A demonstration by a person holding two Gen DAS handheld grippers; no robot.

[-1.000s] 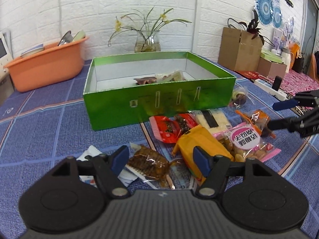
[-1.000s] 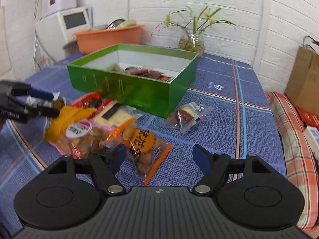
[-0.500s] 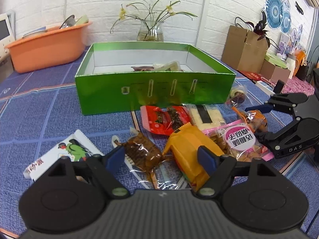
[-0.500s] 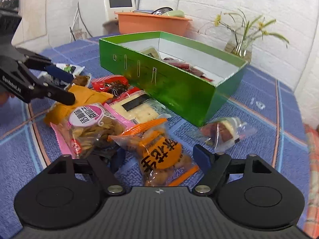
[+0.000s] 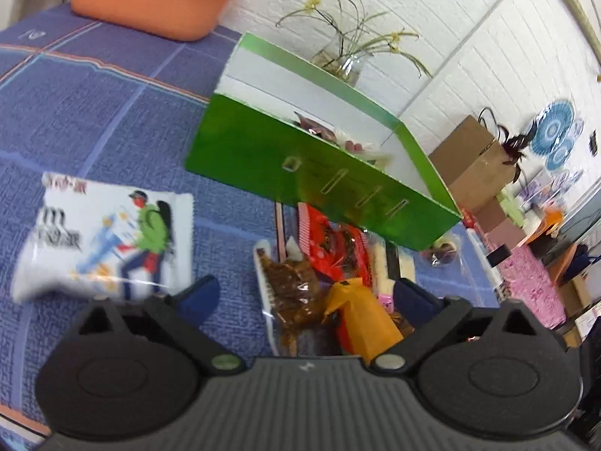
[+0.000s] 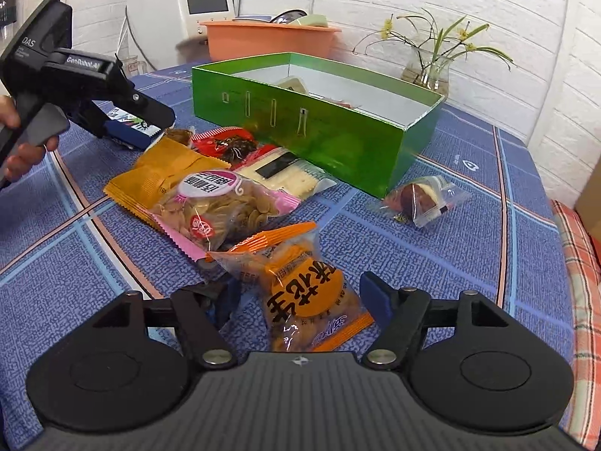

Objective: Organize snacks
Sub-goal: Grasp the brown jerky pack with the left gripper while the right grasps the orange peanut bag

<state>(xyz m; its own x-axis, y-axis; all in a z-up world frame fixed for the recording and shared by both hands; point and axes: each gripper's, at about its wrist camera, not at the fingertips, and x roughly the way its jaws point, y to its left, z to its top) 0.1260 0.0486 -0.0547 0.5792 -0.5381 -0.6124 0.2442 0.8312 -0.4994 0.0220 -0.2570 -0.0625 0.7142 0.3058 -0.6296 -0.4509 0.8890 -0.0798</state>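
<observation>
The green box (image 6: 338, 139) looks like glossy card. Snack packets (image 6: 221, 206) are shiny clear plastic. A woven matt cloth (image 6: 432, 263) covers the tabletop.

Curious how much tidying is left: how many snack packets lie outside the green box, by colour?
Yellow-orange: 2, yellow packet, orange peanut packet
Red: 1, red packet
Pink: 1, pink-edged seed packet
White: 1, cartoon packet
Clear: 3, brown snack packet, cracker packet, small sweet packet
Total: 8
</observation>
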